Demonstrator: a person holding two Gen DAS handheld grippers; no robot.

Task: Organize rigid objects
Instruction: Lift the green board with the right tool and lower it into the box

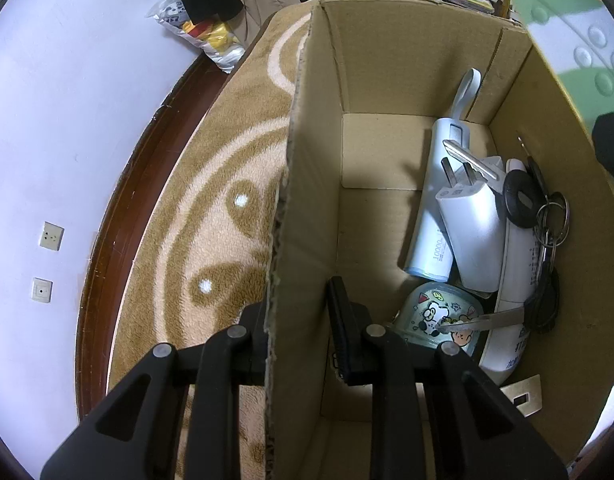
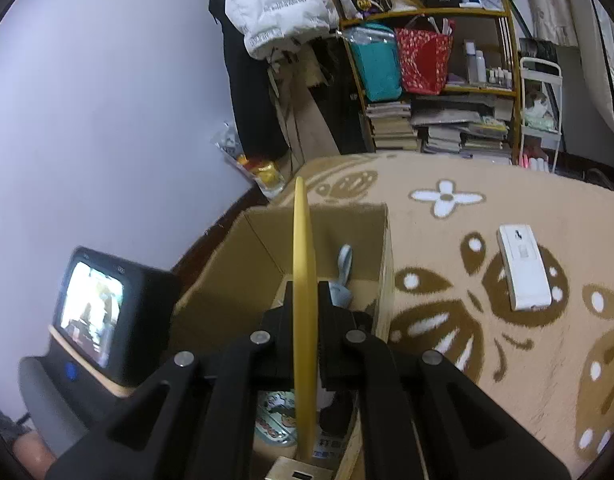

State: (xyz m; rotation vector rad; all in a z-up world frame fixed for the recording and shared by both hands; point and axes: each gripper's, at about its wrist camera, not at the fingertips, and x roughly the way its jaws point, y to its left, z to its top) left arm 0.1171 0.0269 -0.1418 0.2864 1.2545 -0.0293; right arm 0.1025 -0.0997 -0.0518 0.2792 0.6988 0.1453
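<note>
- Cardboard box sits on a patterned carpet beside a pale wall; it already holds a white power bank, a white charger plug, a bunch of keys and a small cartoon-printed case.
- Your left tool is clamped on the box's near wall, one finger inside and one outside, probably to steady the box while things go in.
- Your right tool is clenched on a thin yellow-edged disc, held edge-on above the open box, most likely so it can slip in beside the other items.
- Only the left wrist view shows the disc's face: pale green and white with raised dots, at the upper right corner.
- Only the right wrist view shows a white remote-like device lying on the carpet well apart from the box, apparently not yet packed, plus a crowded shelf behind.
</note>
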